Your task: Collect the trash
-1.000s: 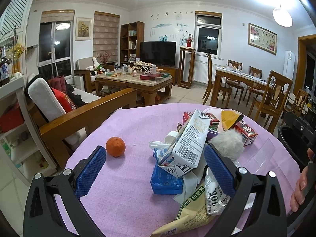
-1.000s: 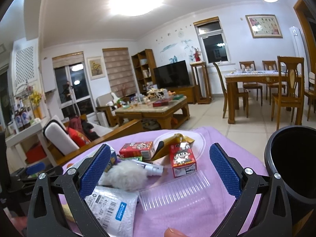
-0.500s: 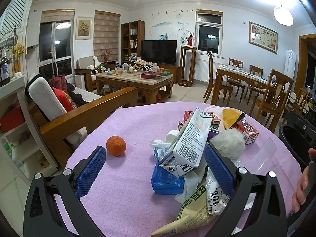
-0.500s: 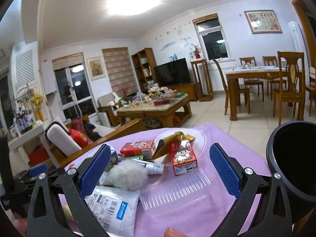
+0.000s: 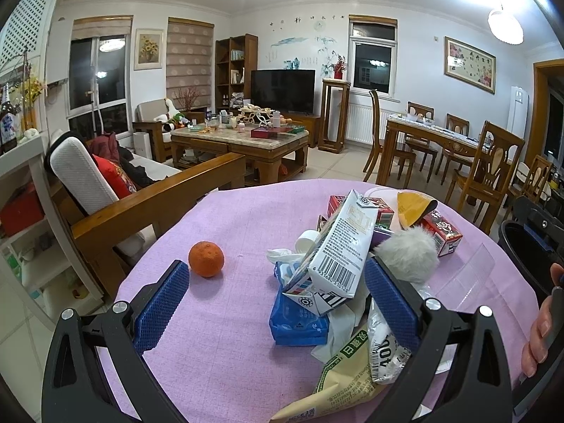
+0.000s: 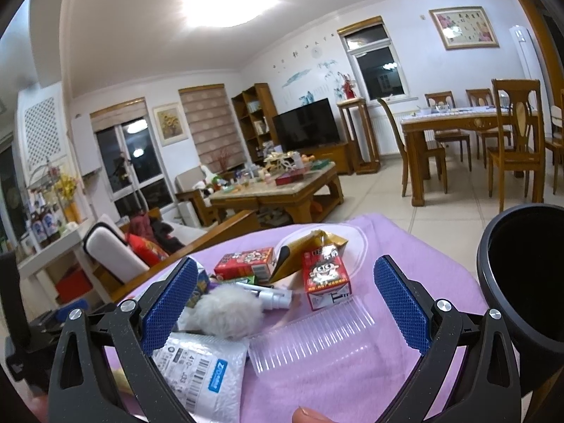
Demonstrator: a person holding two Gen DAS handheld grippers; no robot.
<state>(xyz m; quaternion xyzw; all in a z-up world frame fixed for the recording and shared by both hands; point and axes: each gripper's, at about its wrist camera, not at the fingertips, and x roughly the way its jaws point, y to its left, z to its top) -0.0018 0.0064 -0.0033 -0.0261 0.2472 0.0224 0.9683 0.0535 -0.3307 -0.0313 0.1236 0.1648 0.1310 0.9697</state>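
Here, black bin (image 6: pixel 521 282) beside table (image 6: pixel 405 246), interior dark

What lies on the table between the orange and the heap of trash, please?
In the left wrist view, only bare purple tablecloth separates the orange from the nearest trash, a white crumpled tissue and a blue packet.

Orange (image 5: pixel 206 259) left of the trash pile (image 5: pixel 335 271) on the table (image 5: pixel 225 352), bin (image 6: pixel 525 282) at right edge.

Orange (image 5: pixel 206 258) on tablecloth (image 5: pixel 218 359) (lilac); television (image 5: pixel 283 91).
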